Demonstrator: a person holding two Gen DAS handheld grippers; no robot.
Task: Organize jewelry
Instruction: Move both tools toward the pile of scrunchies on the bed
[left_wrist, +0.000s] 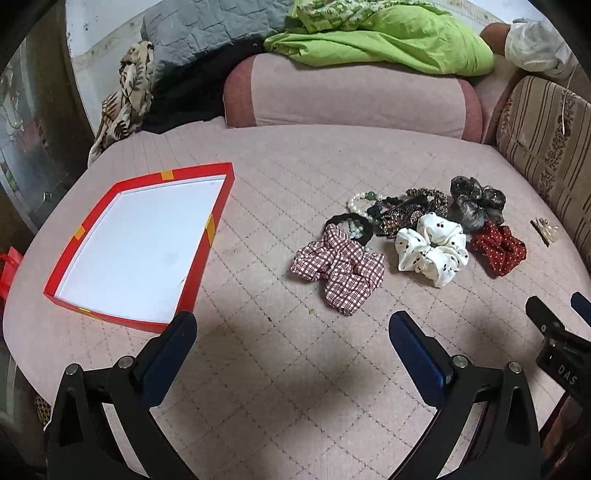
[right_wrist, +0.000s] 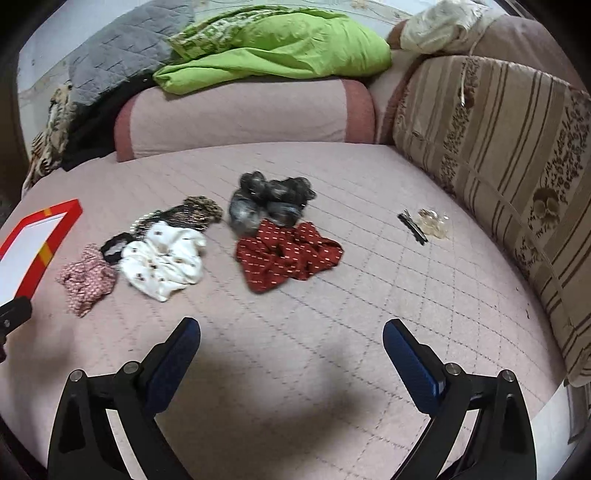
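A pile of scrunchies (left_wrist: 413, 236) and a pearl bracelet (left_wrist: 360, 203) are lying on the pink quilted bed (left_wrist: 280, 369), right of the red box (left_wrist: 210, 236); what looks like a hair clip (right_wrist: 413, 227) is sitting apart. Both the left tongs (left_wrist: 291, 334) and right tongs (right_wrist: 291, 338) are hovering wide open, holding nothing.

A pink quilted mattress (left_wrist: 295, 369) fills the foreground. Behind it lies a pink bolster (left_wrist: 351, 98), with a green sheet (left_wrist: 388, 40) and a grey quilt (left_wrist: 207, 29) piled on top. A striped brown cushion (right_wrist: 509, 166) lines the right side. The wall (left_wrist: 96, 33) behind is pale.
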